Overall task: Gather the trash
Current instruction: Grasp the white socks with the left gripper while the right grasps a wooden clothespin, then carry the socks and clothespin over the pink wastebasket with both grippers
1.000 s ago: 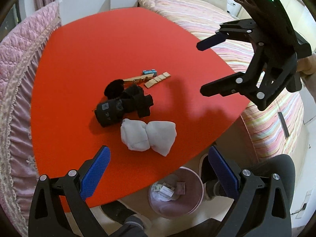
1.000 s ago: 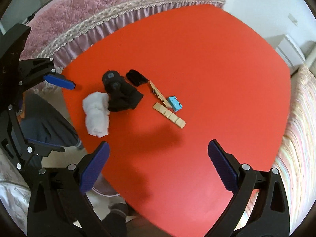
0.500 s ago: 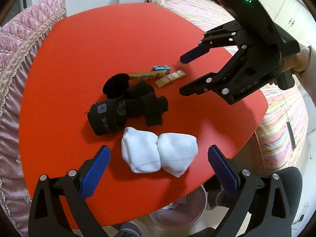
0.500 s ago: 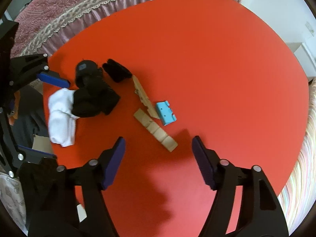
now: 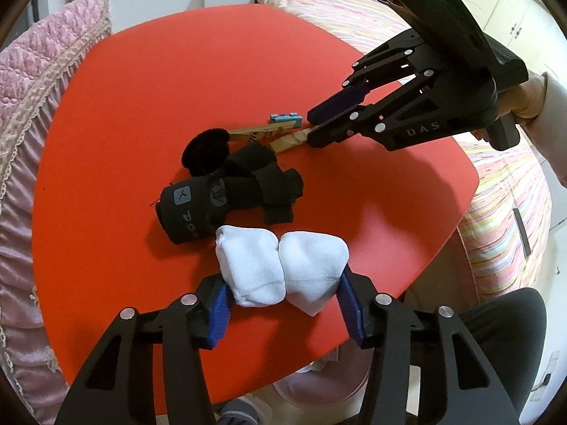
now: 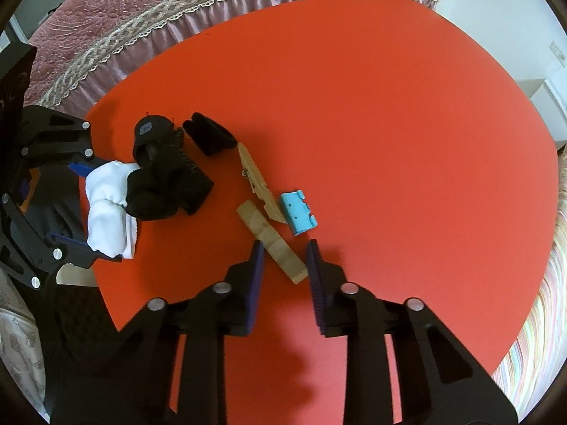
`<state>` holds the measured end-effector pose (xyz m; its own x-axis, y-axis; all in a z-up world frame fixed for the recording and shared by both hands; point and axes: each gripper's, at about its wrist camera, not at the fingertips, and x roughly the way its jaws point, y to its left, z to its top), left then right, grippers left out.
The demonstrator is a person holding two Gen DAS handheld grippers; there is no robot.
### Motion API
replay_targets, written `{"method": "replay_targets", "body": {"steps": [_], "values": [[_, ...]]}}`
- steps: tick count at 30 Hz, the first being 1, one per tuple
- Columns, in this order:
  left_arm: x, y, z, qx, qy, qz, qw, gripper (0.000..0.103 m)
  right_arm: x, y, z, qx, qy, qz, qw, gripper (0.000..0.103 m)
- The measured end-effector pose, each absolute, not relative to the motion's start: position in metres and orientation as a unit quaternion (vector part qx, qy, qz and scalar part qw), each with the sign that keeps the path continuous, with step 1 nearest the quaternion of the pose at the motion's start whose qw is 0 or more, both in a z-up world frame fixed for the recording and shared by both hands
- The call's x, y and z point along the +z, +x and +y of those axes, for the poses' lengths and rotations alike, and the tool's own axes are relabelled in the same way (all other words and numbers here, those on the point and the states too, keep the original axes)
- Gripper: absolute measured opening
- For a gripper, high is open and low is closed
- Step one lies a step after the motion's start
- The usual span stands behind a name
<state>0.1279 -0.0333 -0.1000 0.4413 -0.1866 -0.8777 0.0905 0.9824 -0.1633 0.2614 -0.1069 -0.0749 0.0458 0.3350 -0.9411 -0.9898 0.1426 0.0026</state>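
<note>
On the red table lie a white sock bundle, a black sock bundle, a wooden clothespin, a folded tan cardboard strip and a small blue plastic piece. My left gripper has its blue pads against both sides of the white sock bundle at the table's near edge. My right gripper is narrowed around the near end of the cardboard strip, with small gaps on each side; it also shows in the left wrist view.
A pink trash bin with paper scraps stands on the floor under the table's near edge. A pink quilted bed borders one side of the table, a striped bed the other. A white cabinet stands by the wall.
Both grippers moved down and forward and narrowed. The left closed onto the white sock bundle. The right came over the cardboard strip's end.
</note>
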Motion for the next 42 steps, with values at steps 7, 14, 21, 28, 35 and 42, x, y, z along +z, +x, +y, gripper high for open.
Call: {"method": "replay_targets", "body": {"steps": [7,14,21,28,35,42], "values": [[-0.093,0.123,-0.031,-0.093,-0.044,0.517,0.85,0.044,-0.074,0.258,-0.108,0.518,-0.38,0.438,0.629,0.011],[-0.085,0.117,-0.029,-0.096,-0.043,0.51,0.854,0.042,-0.072,0.254,-0.113,0.509,-0.371,0.438,0.642,0.011],[-0.075,0.11,-0.025,-0.095,-0.039,0.502,0.859,0.042,-0.062,0.246,-0.124,0.504,-0.357,0.439,0.653,0.011],[-0.059,0.098,-0.025,-0.096,-0.028,0.492,0.865,0.042,-0.045,0.228,-0.139,0.488,-0.338,0.438,0.675,0.011],[-0.036,0.083,-0.026,-0.099,-0.02,0.48,0.871,0.042,-0.016,0.204,-0.163,0.479,-0.304,0.428,0.703,0.011],[-0.017,0.062,-0.029,-0.105,-0.015,0.47,0.876,0.042,0.011,0.168,-0.188,0.472,-0.275,0.415,0.727,0.011]]}}
